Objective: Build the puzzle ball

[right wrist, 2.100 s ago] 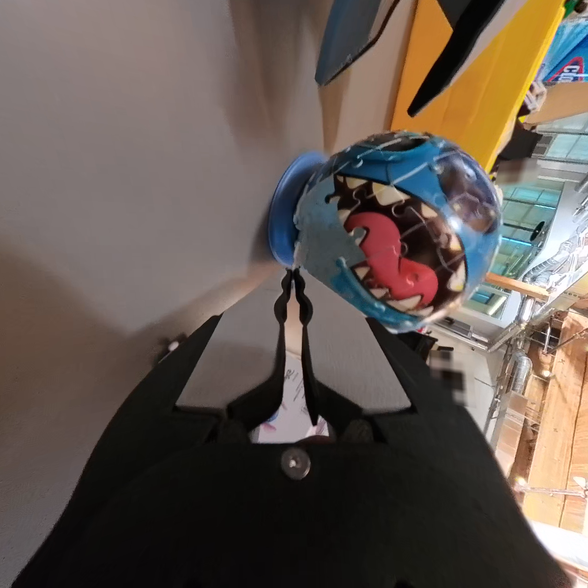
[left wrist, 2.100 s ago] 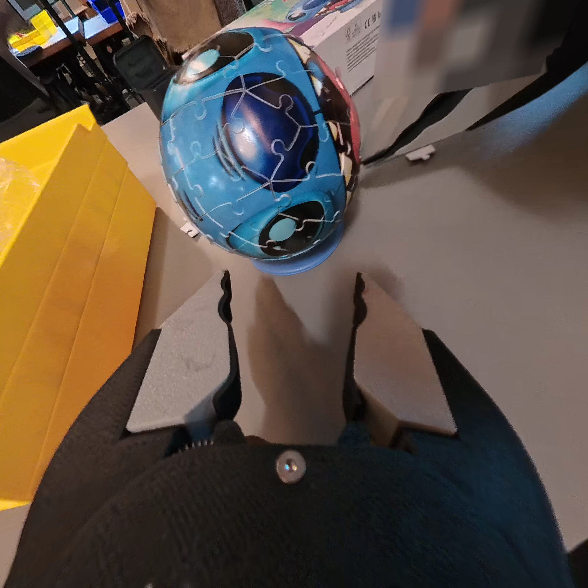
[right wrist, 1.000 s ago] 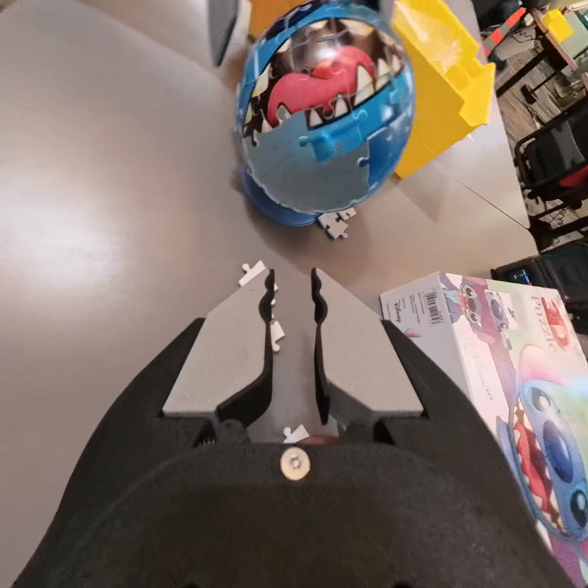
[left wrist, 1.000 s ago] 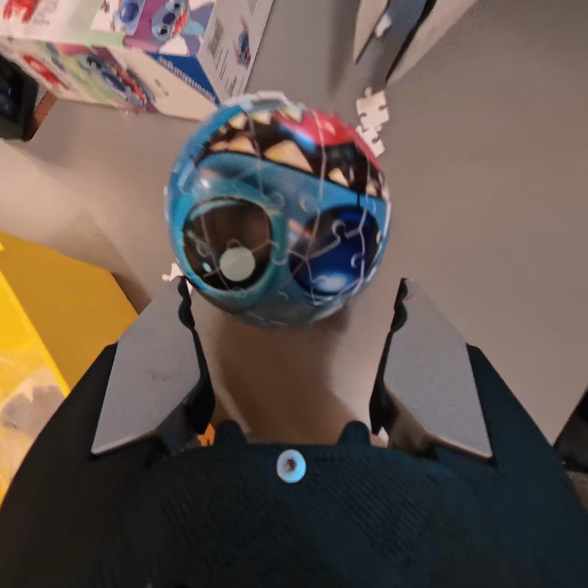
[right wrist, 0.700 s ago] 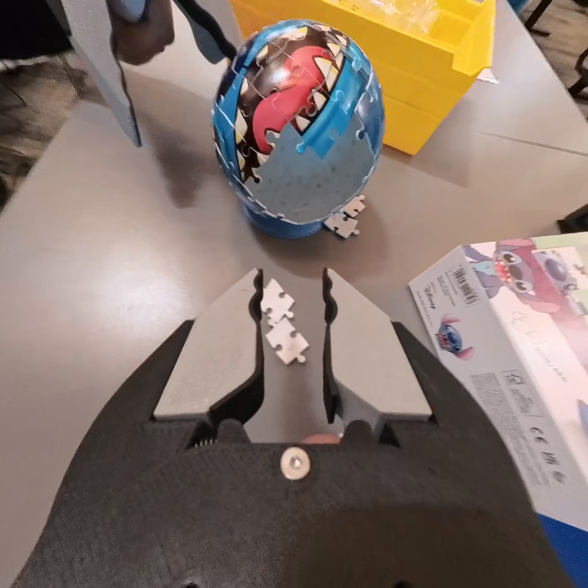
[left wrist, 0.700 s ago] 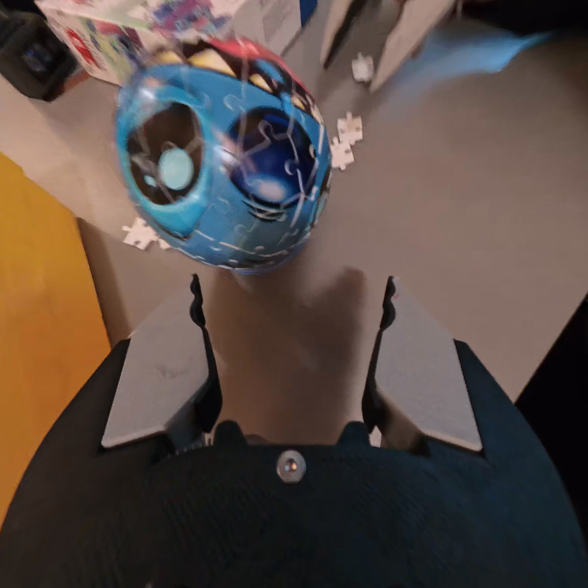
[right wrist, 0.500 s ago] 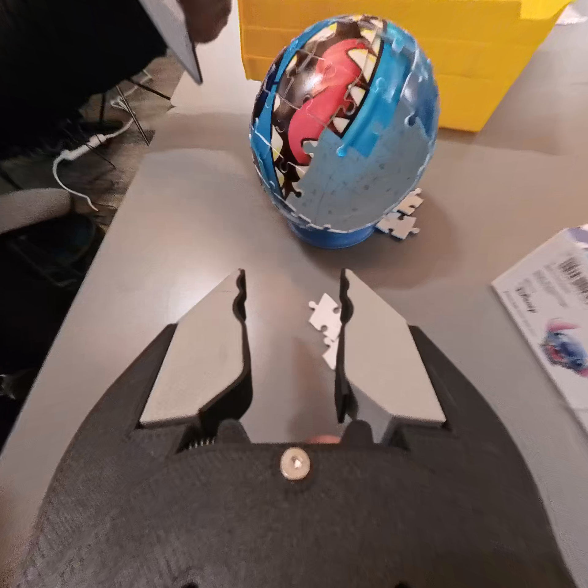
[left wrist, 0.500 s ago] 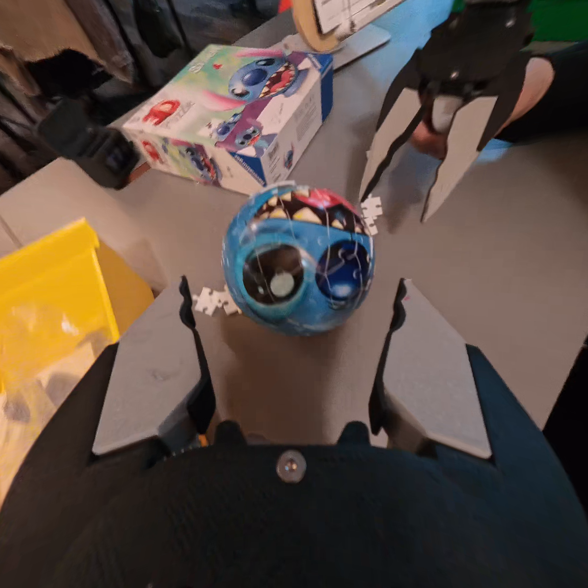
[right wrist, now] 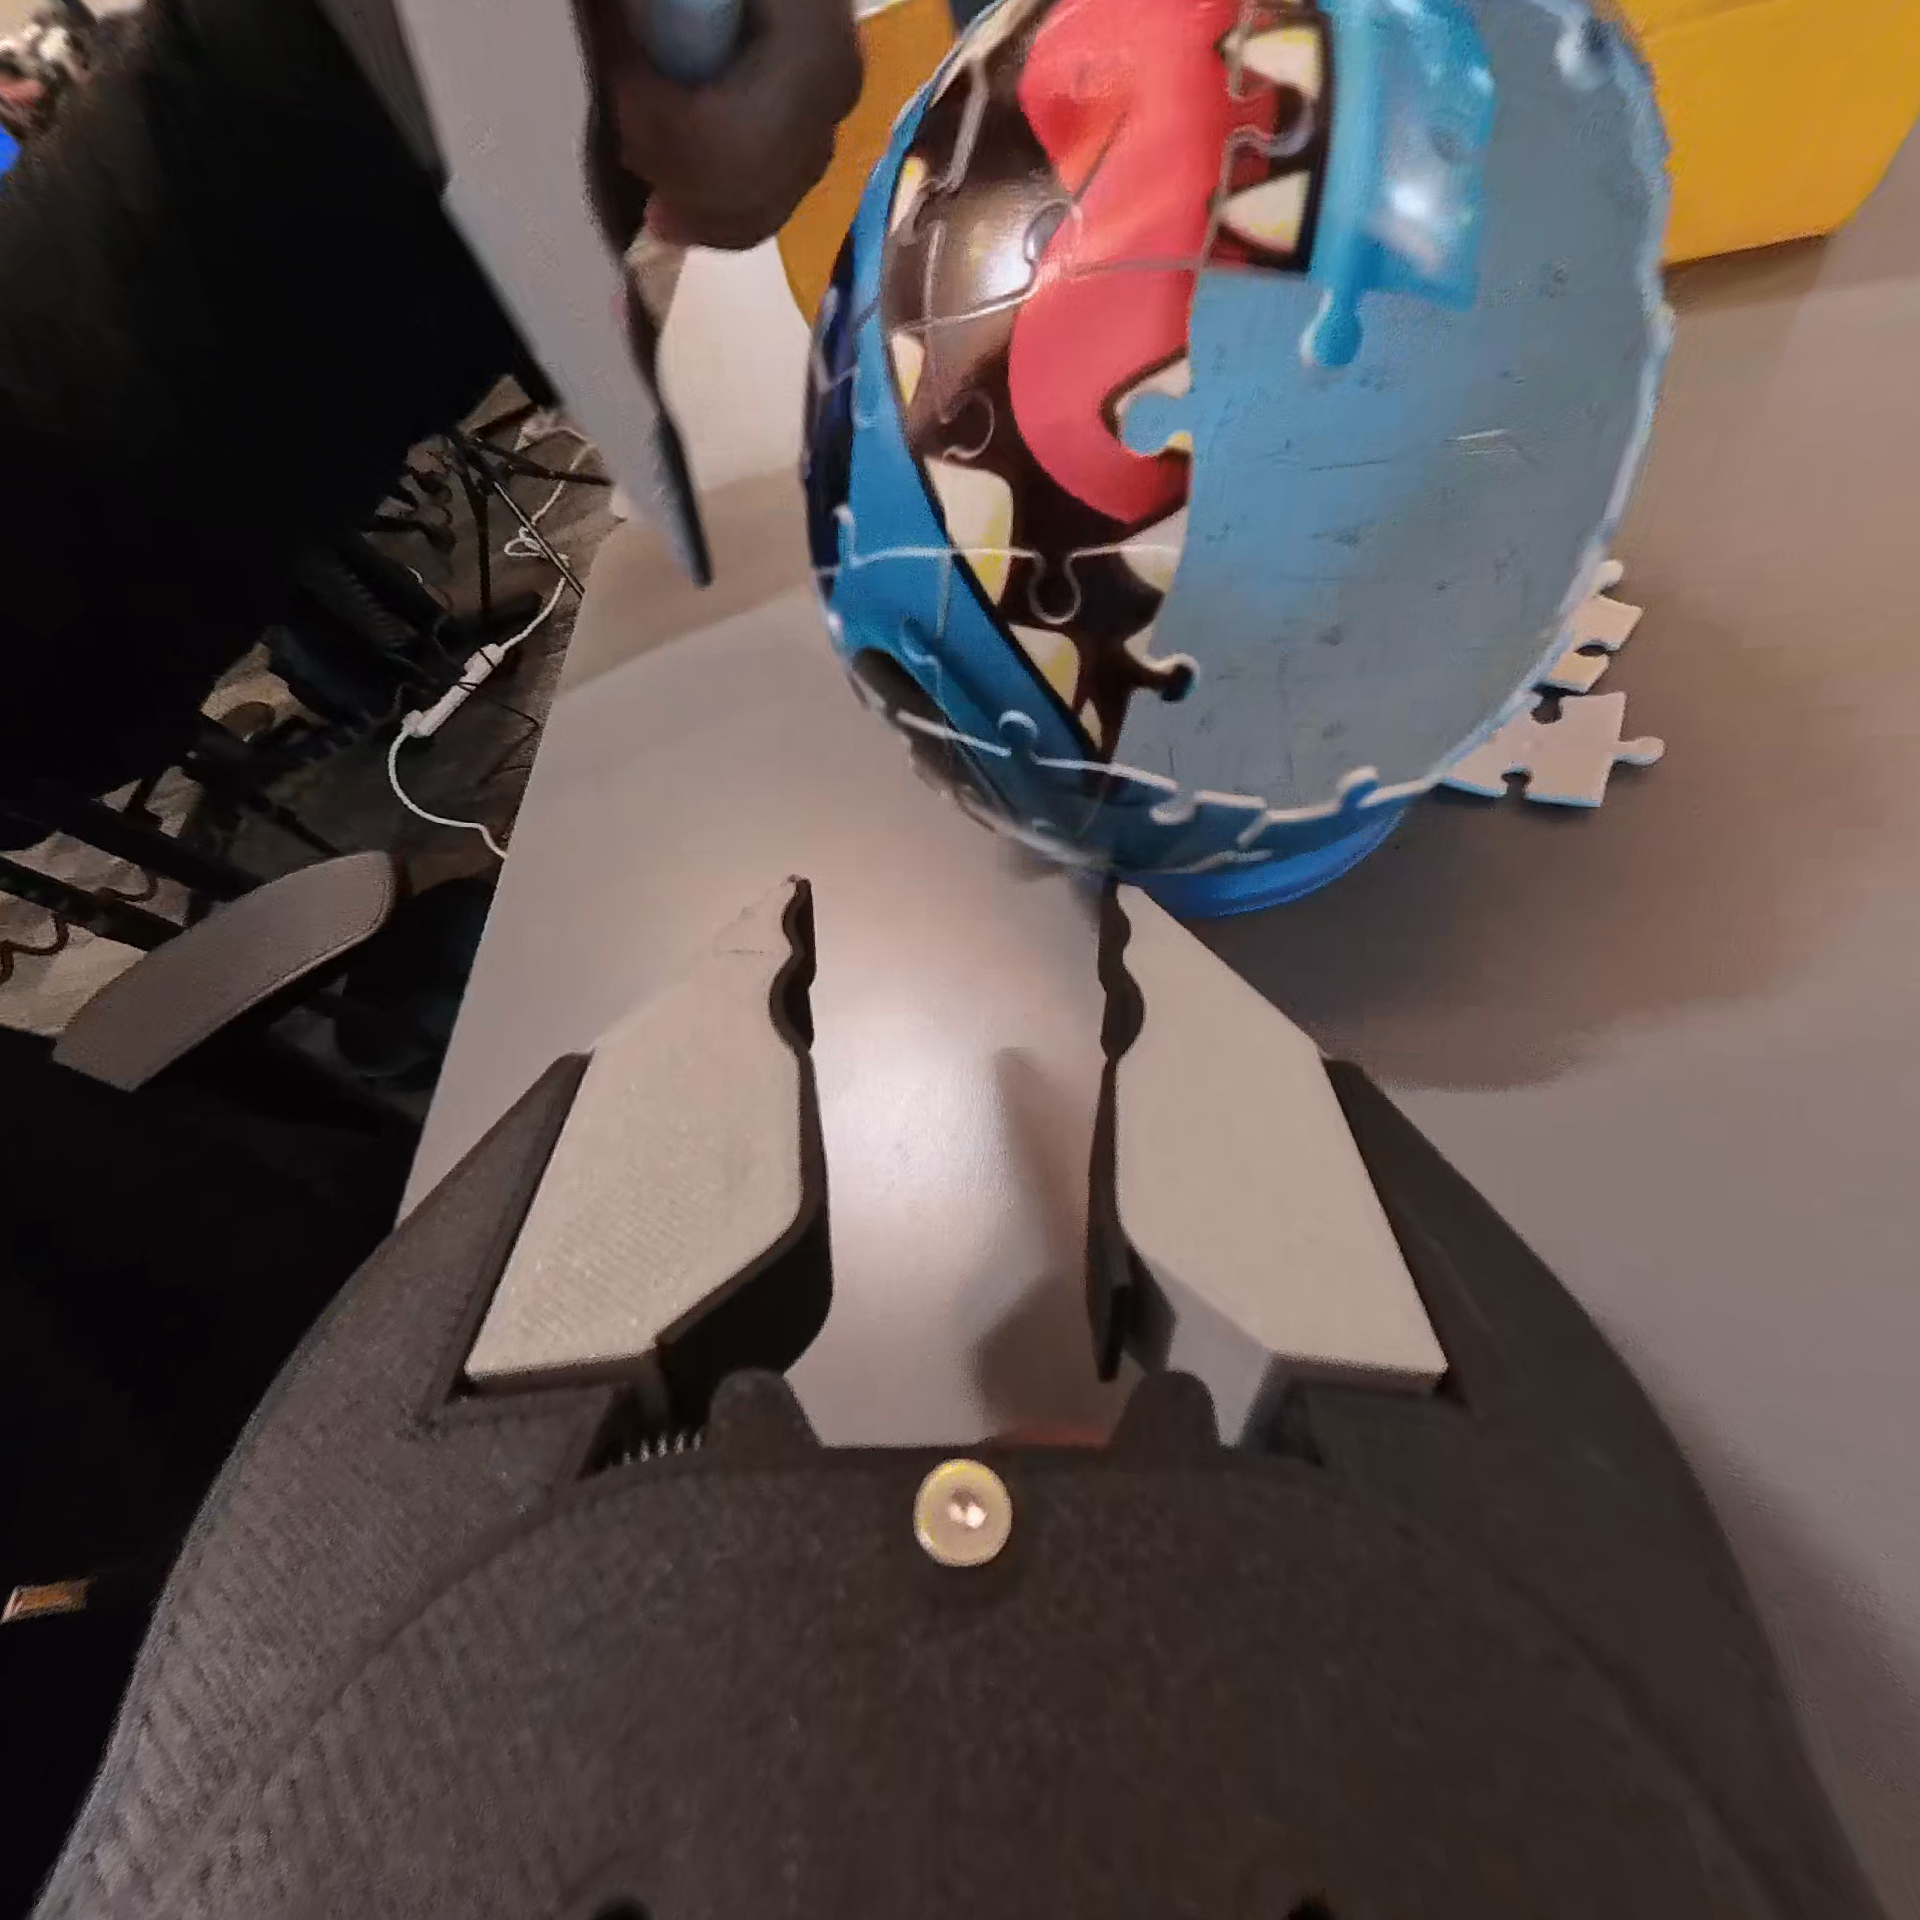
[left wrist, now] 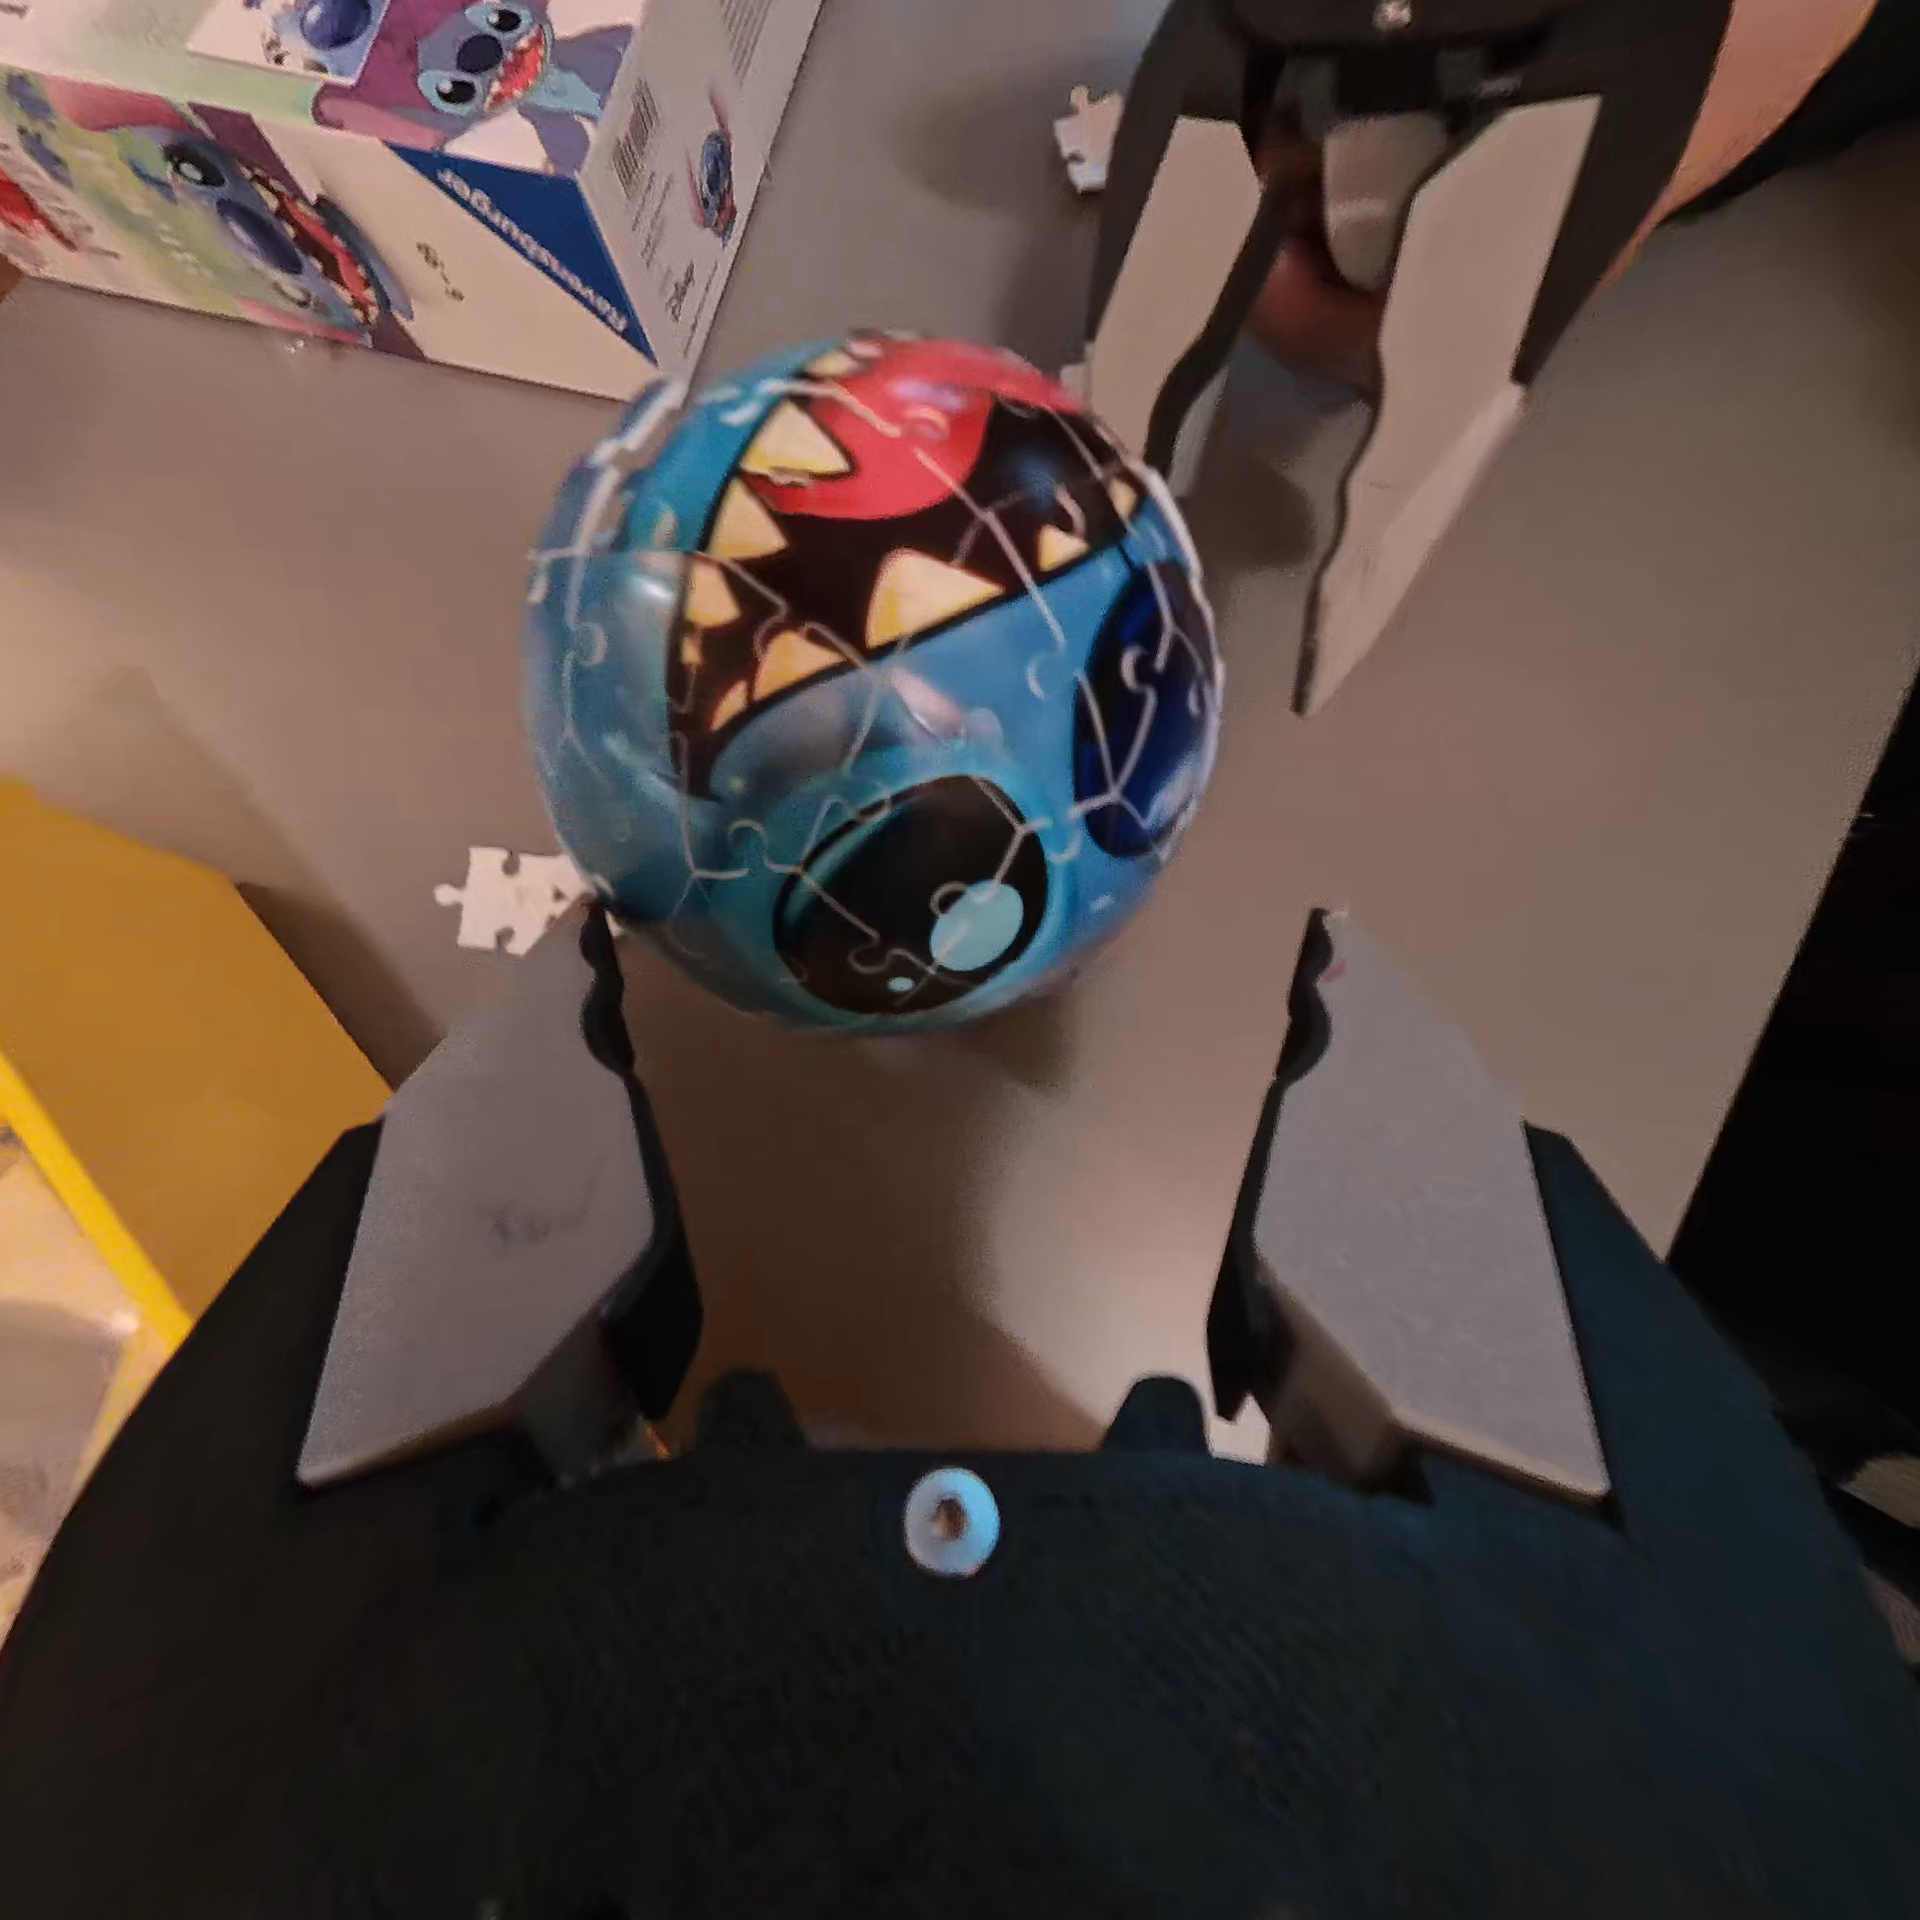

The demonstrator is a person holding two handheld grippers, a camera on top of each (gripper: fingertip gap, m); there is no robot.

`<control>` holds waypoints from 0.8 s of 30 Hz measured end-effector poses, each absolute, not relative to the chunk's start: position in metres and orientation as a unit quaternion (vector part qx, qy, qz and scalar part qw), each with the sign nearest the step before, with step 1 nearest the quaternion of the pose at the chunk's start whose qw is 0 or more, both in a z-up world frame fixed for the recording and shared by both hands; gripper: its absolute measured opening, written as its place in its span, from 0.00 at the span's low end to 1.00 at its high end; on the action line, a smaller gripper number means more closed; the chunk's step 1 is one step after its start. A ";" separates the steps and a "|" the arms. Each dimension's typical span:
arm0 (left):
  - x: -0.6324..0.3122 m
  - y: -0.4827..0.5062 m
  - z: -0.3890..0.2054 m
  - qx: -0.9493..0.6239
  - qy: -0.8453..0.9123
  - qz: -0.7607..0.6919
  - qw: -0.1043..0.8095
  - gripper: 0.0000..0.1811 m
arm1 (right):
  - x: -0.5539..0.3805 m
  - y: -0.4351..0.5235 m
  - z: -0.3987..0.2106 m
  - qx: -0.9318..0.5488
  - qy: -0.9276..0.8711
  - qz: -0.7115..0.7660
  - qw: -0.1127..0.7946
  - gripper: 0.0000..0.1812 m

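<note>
The puzzle ball [left wrist: 873, 686] sits on its blue base [right wrist: 1278, 873] on the grey surface [left wrist: 1403, 831], mostly built: eyes, nose and toothy mouth are joined. In the right wrist view a large gap [right wrist: 1403, 436] on the near side shows the pale inner face, so that patch is left to fill. Loose pieces [right wrist: 1558, 727] lie touching the base on the right, and another [left wrist: 504, 909] beside the ball. The left claw [left wrist: 951, 935] is wide open and empty, its left tip just at the ball's lower edge. The right claw [right wrist: 956, 904] is about half open, holding nothing, close to the base.
</note>
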State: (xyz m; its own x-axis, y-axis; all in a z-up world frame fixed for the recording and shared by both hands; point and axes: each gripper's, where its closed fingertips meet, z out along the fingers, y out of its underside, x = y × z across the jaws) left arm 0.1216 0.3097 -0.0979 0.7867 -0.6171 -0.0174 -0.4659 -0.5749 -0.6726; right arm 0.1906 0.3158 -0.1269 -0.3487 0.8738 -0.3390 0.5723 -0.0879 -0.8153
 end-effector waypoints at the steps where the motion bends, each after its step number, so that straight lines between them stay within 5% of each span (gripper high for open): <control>1: 0.123 0.304 -0.100 -0.882 0.300 -0.100 0.350 0.71 | 0.189 0.318 -0.128 -0.552 -0.659 0.486 0.156 0.29; 12: 0.117 0.278 -0.081 -0.867 0.143 -0.120 0.462 0.63 | 0.193 0.359 -0.111 -0.578 -0.621 0.501 0.172 0.32; 20: 0.097 0.333 -0.083 -0.881 0.063 -0.210 0.419 0.71 | 0.175 0.348 -0.104 -0.601 -0.569 0.554 0.084 0.47; 24: 0.110 0.327 -0.086 -0.882 0.085 -0.243 0.395 0.61 | 0.164 0.349 -0.105 -0.607 -0.553 0.566 0.073 0.51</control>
State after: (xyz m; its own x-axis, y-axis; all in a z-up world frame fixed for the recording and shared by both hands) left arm 0.1099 0.3269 -0.0862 0.8673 -0.3427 0.3610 0.0411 -0.6735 -0.7380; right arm 0.1637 0.3493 -0.1046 -0.2529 0.7541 -0.6061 0.5879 -0.3778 -0.7153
